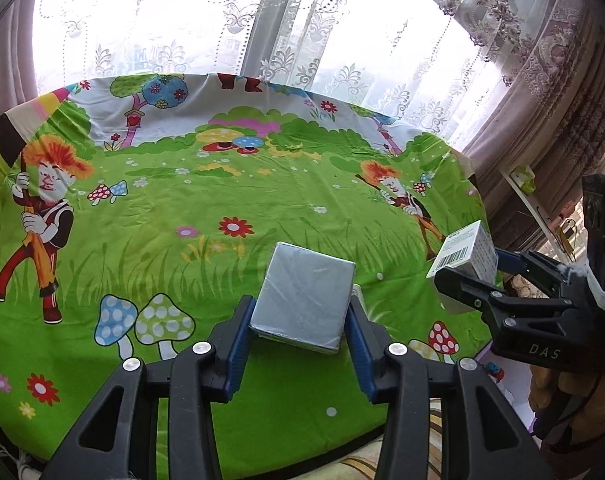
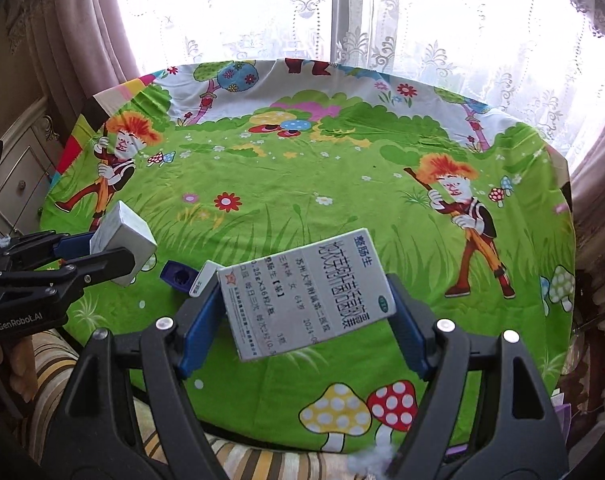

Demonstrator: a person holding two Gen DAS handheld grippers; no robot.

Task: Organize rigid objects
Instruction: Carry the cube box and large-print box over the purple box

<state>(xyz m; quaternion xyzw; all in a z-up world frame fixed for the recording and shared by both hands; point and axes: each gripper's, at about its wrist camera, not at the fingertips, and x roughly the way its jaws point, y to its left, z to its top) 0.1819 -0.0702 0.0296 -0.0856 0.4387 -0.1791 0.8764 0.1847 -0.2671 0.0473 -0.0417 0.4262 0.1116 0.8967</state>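
My left gripper [image 1: 301,312] is shut on a silver-grey wrapped box [image 1: 308,280], held tilted above the near part of the round table. In the right wrist view the same left gripper [image 2: 108,249] and its grey box [image 2: 122,232] show at the left. My right gripper [image 2: 302,294] is shut on a white medicine box [image 2: 306,292] printed with Chinese text, also lifted off the cloth. From the left wrist view, the right gripper [image 1: 468,268] holds that medicine box [image 1: 464,250] with its barcode end showing, near the table's right edge.
A green cartoon tablecloth [image 2: 282,184] covers the round table. A small blue piece [image 2: 176,276] and a small white piece [image 2: 204,276] lie on it between the grippers. Lace curtains [image 1: 302,20] hang behind, a cabinet [image 2: 22,176] stands left, a striped cushion [image 2: 42,360] lies near.
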